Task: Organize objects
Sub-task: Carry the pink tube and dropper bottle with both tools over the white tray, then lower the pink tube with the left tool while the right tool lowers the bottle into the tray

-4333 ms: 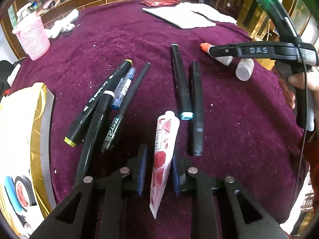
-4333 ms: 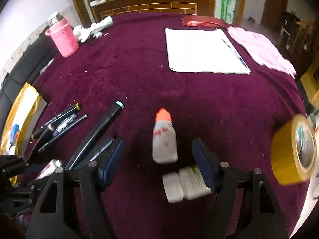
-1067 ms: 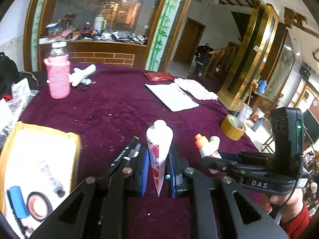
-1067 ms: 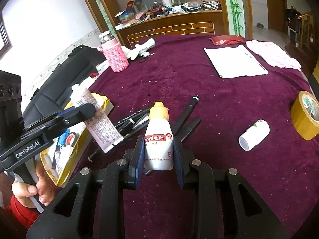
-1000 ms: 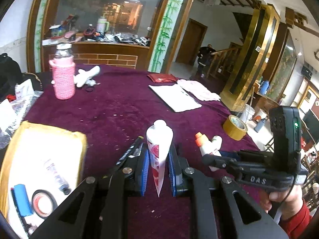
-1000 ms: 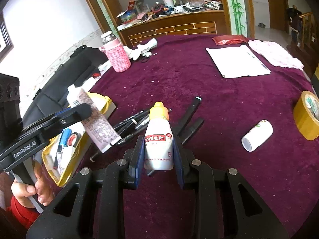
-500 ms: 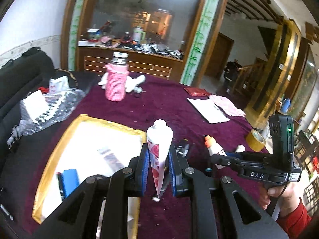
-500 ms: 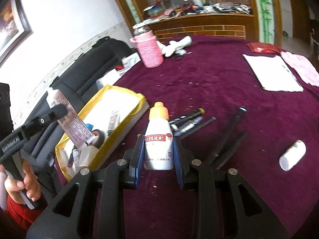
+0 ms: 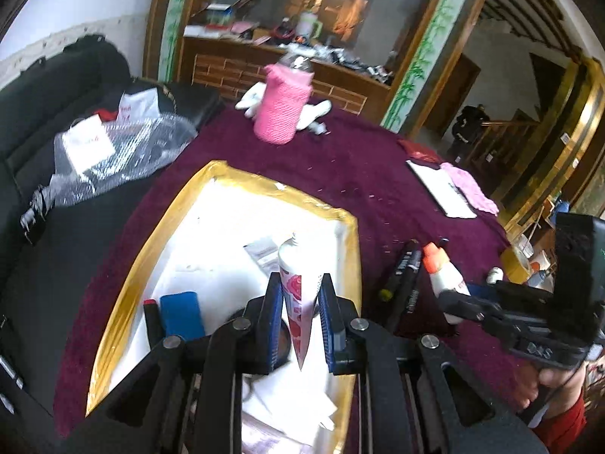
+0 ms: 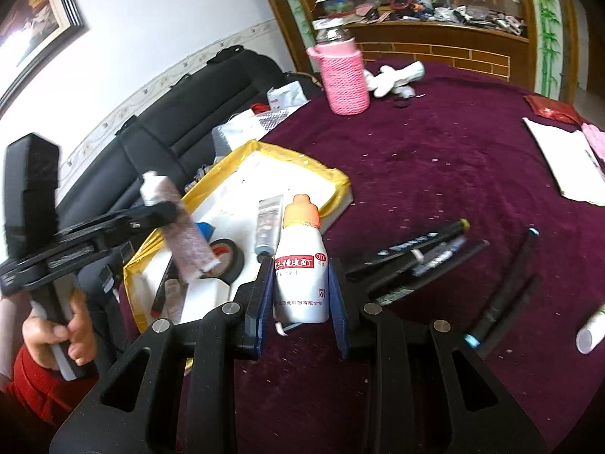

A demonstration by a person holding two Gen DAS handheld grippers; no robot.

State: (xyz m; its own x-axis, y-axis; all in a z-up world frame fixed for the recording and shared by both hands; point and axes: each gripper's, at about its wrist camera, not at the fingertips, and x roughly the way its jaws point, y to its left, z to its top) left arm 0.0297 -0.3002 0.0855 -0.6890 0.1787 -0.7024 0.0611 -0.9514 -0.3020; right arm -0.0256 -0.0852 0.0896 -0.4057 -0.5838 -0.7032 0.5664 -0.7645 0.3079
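Left gripper (image 9: 300,321) is clamped on the rose-print tube (image 9: 297,295), held right above the yellow-rimmed box (image 9: 159,234). Right gripper (image 10: 301,295) is pinched on the orange-capped bottle (image 10: 301,265), carried just beside that box's near edge. Drop-off step probably; both should be lowered inside and released.

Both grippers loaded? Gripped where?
Left gripper pinches the rose-print tube near its crimped tail; right gripper clamps the orange-capped white bottle by its body.

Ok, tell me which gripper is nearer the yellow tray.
Left. The left gripper, shut on the tube, hangs over the yellow tray. The right gripper, shut on the bottle, is beside the tray, over the cloth.
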